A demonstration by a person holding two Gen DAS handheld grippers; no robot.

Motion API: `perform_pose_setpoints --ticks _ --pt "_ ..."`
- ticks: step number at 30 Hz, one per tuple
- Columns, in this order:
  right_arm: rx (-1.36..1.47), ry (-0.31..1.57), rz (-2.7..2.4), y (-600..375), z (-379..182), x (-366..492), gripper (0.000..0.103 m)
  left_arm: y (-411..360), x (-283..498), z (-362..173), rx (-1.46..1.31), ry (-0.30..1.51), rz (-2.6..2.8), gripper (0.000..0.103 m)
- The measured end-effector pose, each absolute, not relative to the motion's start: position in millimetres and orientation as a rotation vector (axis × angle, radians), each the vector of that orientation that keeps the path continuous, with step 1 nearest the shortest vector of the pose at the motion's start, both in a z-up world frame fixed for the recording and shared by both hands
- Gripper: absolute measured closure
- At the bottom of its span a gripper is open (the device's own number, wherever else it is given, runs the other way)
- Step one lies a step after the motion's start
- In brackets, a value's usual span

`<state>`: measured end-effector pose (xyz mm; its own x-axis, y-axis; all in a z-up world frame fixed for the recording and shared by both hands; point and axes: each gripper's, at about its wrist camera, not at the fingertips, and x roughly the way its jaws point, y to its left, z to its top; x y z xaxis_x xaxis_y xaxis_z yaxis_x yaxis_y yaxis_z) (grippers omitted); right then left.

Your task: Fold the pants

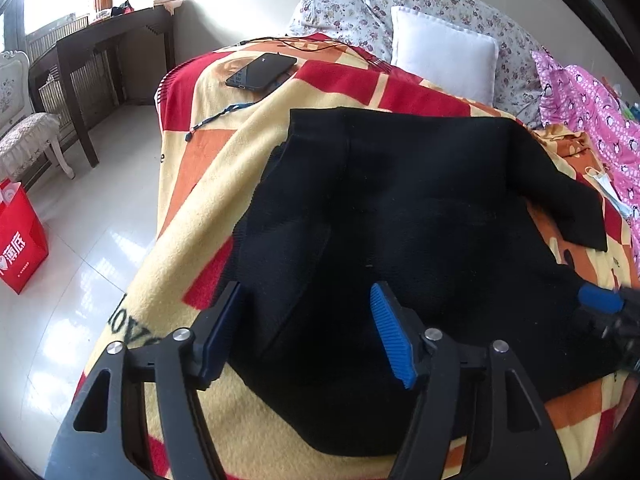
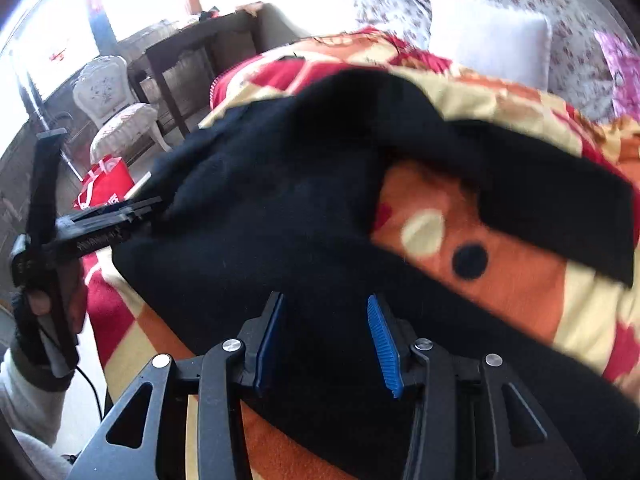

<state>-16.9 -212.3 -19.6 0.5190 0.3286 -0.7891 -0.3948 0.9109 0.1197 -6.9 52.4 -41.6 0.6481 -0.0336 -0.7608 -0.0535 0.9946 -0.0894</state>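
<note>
Pants (image 1: 400,208), black, spread on patterned blanket (image 1: 224,168), folds lost in darkness. Left gripper (image 1: 308,332) and right gripper (image 2: 326,340) both gaping above cloth, grasping nothing.

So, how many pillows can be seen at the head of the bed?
2: a plain white square pillow and a floral-print pillow behind it; more may be hidden.

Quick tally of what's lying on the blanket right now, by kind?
Black pants: 1
Phone: 1
Cables or cords (black cable, blue cord): 2
Face mask: 1
White pillow: 1
Total: 6
Both tongs, left and right, hang open over the pants.
</note>
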Motion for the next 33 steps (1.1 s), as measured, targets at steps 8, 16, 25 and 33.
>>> perform_pose_setpoints --ticks 8,16,25,33 --pt "-0.177 0.736 0.383 -206.0 41.2 49.1 0.024 80.1 -8.7 -25.2 -0.154 0.848 0.028 0.038" --pt "-0.292 0.813 0.473 -167.8 18.0 148.2 0.029 89.9 0.0 -36.9 -0.158 0.889 0.034 0.03" --pt "-0.291 0.671 0.57 -175.4 65.5 54.0 0.088 91.0 1.8 -30.4 -0.17 0.882 0.03 0.03" --pt "-0.352 0.639 0.67 -146.8 39.6 -74.6 0.082 97.0 -9.7 -16.5 -0.199 0.846 0.048 0.03"
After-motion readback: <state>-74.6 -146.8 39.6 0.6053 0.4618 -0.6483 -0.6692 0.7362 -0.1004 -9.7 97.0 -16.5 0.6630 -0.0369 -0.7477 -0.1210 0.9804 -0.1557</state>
